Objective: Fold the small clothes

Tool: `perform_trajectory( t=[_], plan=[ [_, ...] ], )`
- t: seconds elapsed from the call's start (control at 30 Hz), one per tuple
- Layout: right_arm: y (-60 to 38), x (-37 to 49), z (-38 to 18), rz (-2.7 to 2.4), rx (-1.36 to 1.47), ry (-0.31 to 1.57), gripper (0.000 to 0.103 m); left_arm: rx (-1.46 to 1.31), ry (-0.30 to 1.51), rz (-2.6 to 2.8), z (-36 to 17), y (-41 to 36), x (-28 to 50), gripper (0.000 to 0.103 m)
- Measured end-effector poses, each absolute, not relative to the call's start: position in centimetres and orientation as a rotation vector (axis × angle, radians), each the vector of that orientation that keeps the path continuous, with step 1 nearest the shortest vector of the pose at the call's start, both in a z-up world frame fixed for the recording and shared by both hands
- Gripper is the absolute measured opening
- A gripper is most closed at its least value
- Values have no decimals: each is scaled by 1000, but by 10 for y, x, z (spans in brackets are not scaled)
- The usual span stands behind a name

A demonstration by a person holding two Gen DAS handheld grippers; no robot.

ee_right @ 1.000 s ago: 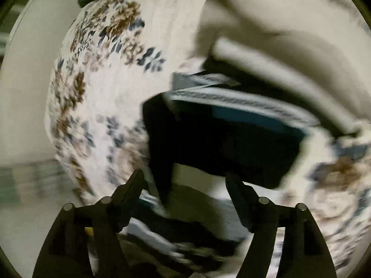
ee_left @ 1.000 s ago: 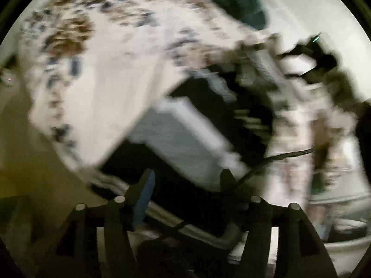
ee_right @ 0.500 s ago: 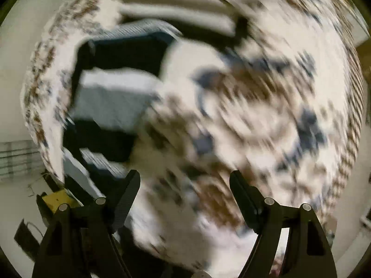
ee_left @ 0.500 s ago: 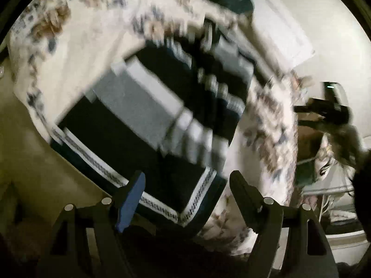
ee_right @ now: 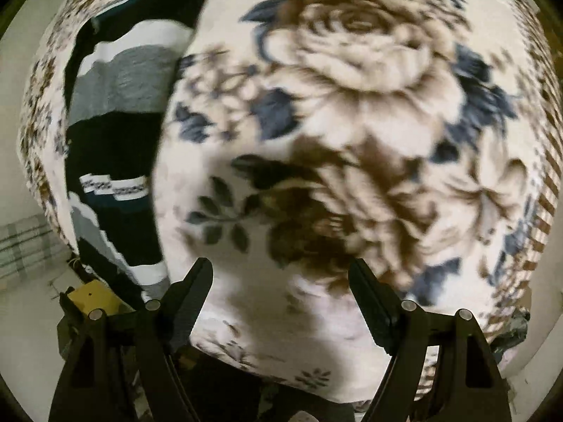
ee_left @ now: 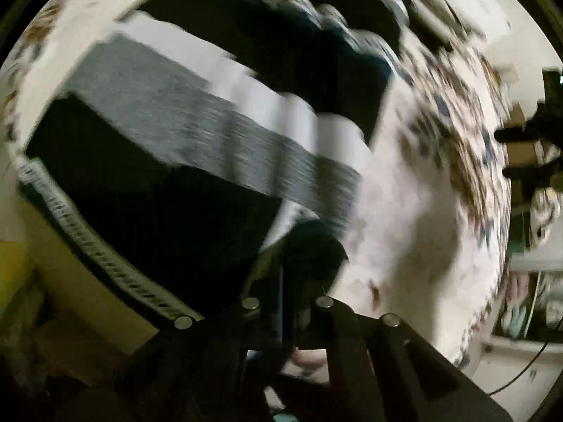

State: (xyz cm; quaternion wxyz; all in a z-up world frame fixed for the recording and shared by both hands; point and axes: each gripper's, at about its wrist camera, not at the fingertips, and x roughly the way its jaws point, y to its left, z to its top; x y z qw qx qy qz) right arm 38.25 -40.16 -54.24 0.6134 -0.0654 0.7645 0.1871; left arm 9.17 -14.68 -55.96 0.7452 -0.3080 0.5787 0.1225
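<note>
A dark garment (ee_left: 197,133) with grey and white stripes and a patterned hem lies spread on a floral blanket (ee_left: 422,211). My left gripper (ee_left: 292,281) points steeply down at the garment's near right corner. Its fingers are together, shut on a dark bunch of that cloth. In the right wrist view the same garment (ee_right: 116,133) lies at the left, away from my right gripper (ee_right: 281,281). That gripper hangs open over the bare blanket (ee_right: 352,123), with nothing between its fingers.
The blanket covers a raised surface whose edges fall away at the left and near sides. A yellow object (ee_right: 93,295) sits low beside its left edge, above a pale floor (ee_right: 21,316). Cluttered shelves (ee_left: 520,316) stand to the right in the left wrist view.
My left gripper came down onto the garment's corner and went from open to shut on it. My right gripper swung away from the garment, over the bare blanket, and stayed open.
</note>
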Motion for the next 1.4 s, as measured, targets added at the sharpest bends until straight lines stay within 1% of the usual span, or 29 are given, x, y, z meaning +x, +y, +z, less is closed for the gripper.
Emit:
perform_trajectory(
  t=[0.07, 0.13, 0.23, 0.33, 0.4, 0.43, 0.47, 0.5, 0.53, 0.57, 0.6, 0.73, 0.87, 0.9, 0.97, 1.07, 1.17, 1.27, 1.33, 1.37, 1.4],
  plan=[
    [-387, 380, -540, 460, -154, 1759, 81, -697, 1212, 323, -547, -127, 72, 2],
    [-371, 379, -537, 492, -161, 1751, 81, -741, 1200, 373, -541, -104, 47, 2],
    [-347, 384, -534, 519, -153, 1751, 81, -798, 1233, 443, -552, -73, 10, 2],
    [-320, 393, -530, 537, -135, 1748, 81, -945, 1222, 448, -565, -50, -16, 5],
    [-297, 404, -526, 548, -122, 1736, 81, -1023, 1186, 456, -565, -40, -23, 19],
    [-285, 409, -523, 553, -116, 1728, 81, -1035, 1173, 457, -564, -39, -22, 36],
    [-271, 416, -519, 560, -108, 1720, 81, -1057, 1143, 455, -560, -36, -23, 43],
    [-258, 424, -516, 564, -100, 1710, 85, -1083, 1099, 447, -558, -33, -23, 54],
    [-244, 433, -513, 566, -91, 1699, 89, -1089, 1087, 450, -556, -32, -23, 58],
    [-228, 443, -509, 570, -75, 1685, 95, -1102, 1072, 446, -558, -30, -21, 58],
    [-213, 453, -507, 576, -61, 1674, 95, -1116, 1070, 432, -562, -29, -16, 58],
    [-150, 493, -513, 573, -29, 1665, 95, -1157, 1060, 408, -567, -27, -1, 58],
    [-91, 517, -525, 550, -102, 1647, 95, -1186, 955, 453, -537, -7, -14, 58],
    [-83, 520, -529, 551, -117, 1649, 95, -1192, 922, 466, -528, 1, -21, 59],
    [-62, 523, -536, 544, -164, 1650, 95, -1193, 892, 493, -519, 13, -31, 65],
    [-48, 522, -547, 535, -208, 1651, 95, -1201, 888, 490, -524, 27, -31, 66],
    [-43, 519, -556, 525, -221, 1659, 95, -1219, 931, 416, -539, 26, -17, 66],
    [-42, 520, -561, 513, -218, 1661, 95, -1205, 1047, 299, -559, 3, 6, 66],
    [-39, 520, -565, 506, -211, 1663, 95, -1184, 1160, 243, -579, -17, 21, 66],
    [-38, 521, -567, 503, -209, 1663, 95, -1171, 1200, 231, -588, -26, 25, 63],
    [-37, 522, -569, 497, -208, 1665, 95, -1144, 1235, 231, -596, -35, 28, 58]
  ],
)
